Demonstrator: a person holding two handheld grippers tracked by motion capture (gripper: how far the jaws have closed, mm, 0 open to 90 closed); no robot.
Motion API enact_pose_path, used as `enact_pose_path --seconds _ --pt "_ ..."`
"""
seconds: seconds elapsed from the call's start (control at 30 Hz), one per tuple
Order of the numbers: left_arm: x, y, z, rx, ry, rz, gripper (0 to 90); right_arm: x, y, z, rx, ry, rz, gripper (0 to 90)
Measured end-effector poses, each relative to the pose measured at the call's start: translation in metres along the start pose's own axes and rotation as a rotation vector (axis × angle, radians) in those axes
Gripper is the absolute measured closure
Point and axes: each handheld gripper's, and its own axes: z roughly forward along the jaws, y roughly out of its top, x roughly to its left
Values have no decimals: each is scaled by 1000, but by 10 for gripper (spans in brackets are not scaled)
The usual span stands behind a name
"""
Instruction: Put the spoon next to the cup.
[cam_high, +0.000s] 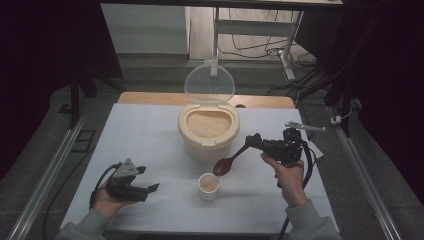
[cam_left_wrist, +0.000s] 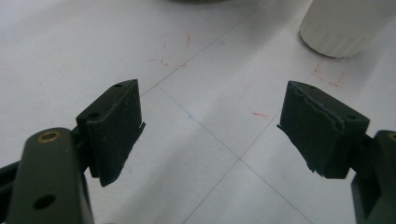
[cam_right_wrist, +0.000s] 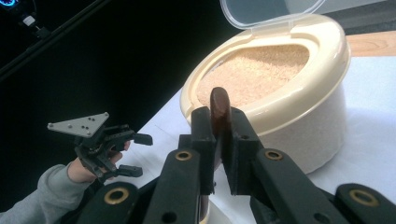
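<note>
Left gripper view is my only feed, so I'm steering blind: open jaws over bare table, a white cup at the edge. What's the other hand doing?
Observer: The right gripper is shut on a brown spoon.
Operator: Where's its bowl?
Observer: Just above the cup, which has rice in it.
Operator: Where does the rice come from?
Observer: A cream rice bin behind the cup, its clear lid standing open.

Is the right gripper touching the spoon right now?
Touching. In the right gripper view, the right gripper has both jaws pressed on the spoon handle, with no gap either side.
</note>
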Motion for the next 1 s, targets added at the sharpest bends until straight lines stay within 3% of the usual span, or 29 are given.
enact_pose_path --seconds 0.17,0.43,1.0 --pt "0 0 -1 -3 0 -4 209 -1 2 -10 15 2 -22 832" --pt "0 0 -1 -5 0 -5 209 1 4 -17 86 3 -72 832" --pt "0 -1 -1 -4 -1 -3 209 6 -4 5 266 34 -124 832"
